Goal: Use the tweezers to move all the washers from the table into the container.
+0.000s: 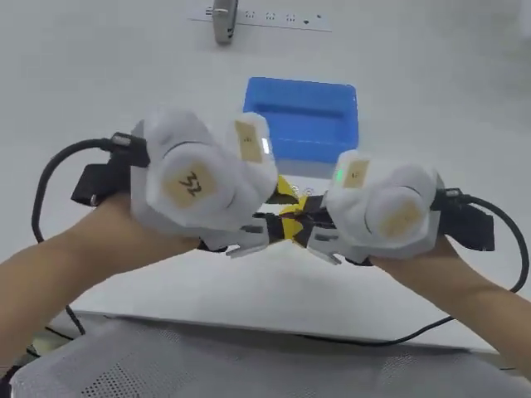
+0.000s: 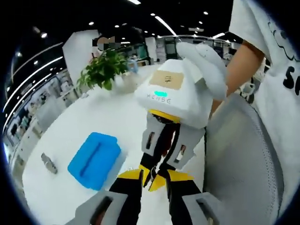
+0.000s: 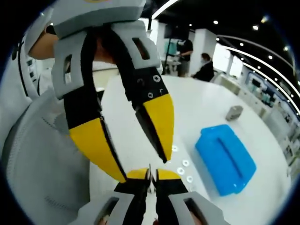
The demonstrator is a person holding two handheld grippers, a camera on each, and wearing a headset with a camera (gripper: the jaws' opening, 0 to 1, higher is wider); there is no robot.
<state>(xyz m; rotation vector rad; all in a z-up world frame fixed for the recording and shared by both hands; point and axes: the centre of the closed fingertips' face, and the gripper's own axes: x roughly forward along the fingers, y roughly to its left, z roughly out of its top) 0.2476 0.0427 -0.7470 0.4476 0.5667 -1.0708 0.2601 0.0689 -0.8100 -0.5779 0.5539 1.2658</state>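
Washers (image 3: 182, 169): a few small flat pale rings, loose on the smooth white bench (image 3: 206, 108), lower centre of the right gripper view, near the blue plastic container (image 3: 225, 159), a shallow rounded rectangle. Right gripper (image 3: 151, 177) fingers are clenched; whether on tweezers, cannot tell. Left gripper (image 2: 151, 180) fingers are released and straddle the right tips, probably for a handover.

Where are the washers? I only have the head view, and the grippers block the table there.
Observer: In the right gripper view, a few washers lie loose on the table beside the blue container.
Operator: Is the left gripper open?
Observer: Yes, the left gripper has its yellow tips apart.
Operator: And the right?
Observer: The right gripper has its jaws together, tips pointing between the left's.
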